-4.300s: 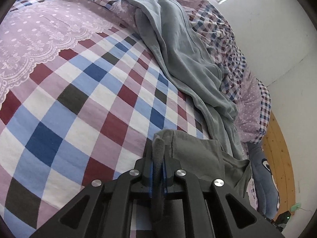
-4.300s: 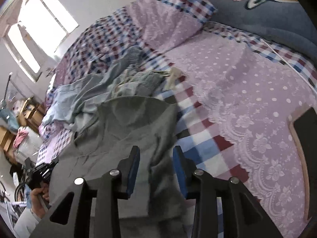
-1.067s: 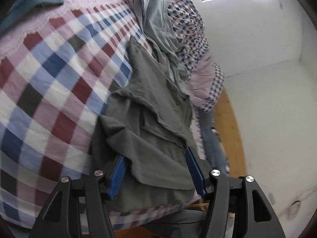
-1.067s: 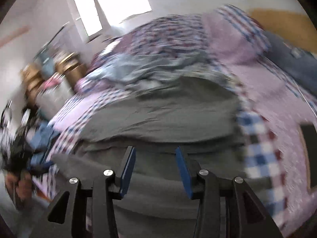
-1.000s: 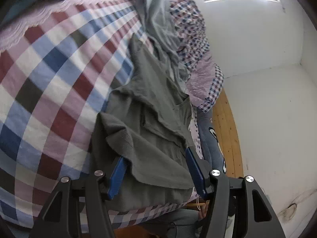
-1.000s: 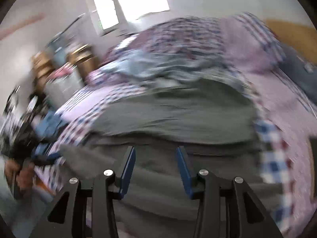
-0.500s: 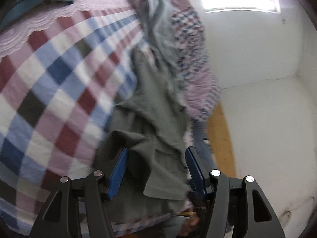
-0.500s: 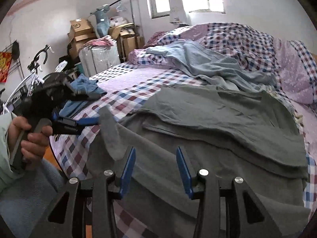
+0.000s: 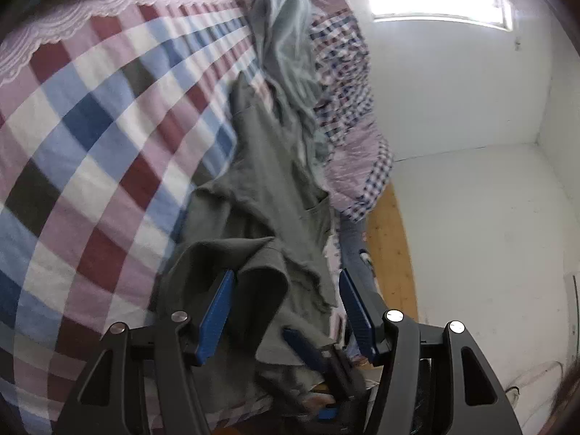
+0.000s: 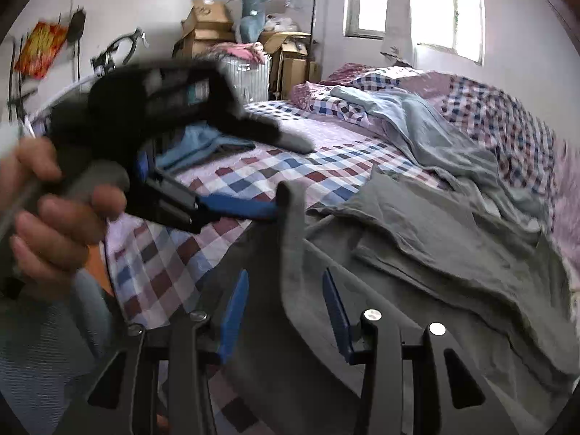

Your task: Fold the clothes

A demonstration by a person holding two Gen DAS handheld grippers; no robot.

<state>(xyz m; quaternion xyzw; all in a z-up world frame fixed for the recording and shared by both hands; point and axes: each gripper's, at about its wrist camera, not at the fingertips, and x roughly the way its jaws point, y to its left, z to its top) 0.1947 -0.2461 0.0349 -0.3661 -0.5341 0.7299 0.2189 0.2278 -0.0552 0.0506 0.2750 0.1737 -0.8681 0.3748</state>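
A grey garment (image 9: 275, 181) lies spread along the checked bed (image 9: 90, 145), reaching the near edge. My left gripper (image 9: 286, 308) is open, and a raised fold of the garment sits loosely between its blue pads. The right gripper's blue finger (image 9: 301, 348) shows just below it. In the right wrist view my right gripper (image 10: 286, 308) is open too. An upright strip of the grey garment (image 10: 435, 253) stands between its pads, unclamped. The left gripper's lower blue finger (image 10: 235, 210) touches that strip's top edge; a hand (image 10: 47, 224) holds that gripper.
A pale blue-grey garment (image 10: 435, 137) lies crumpled at the bed's far side. A folded blue cloth (image 10: 203, 141) rests on the bed behind the left gripper. Cardboard boxes (image 10: 206, 25) and a hamper (image 10: 250, 72) stand beyond. Wooden floor (image 9: 388, 253) runs beside the bed.
The left gripper, shut on the garment 4.3 s ago, is open. Both grippers have closed in on each other at the garment's near edge, and a fold has risen between the fingers.
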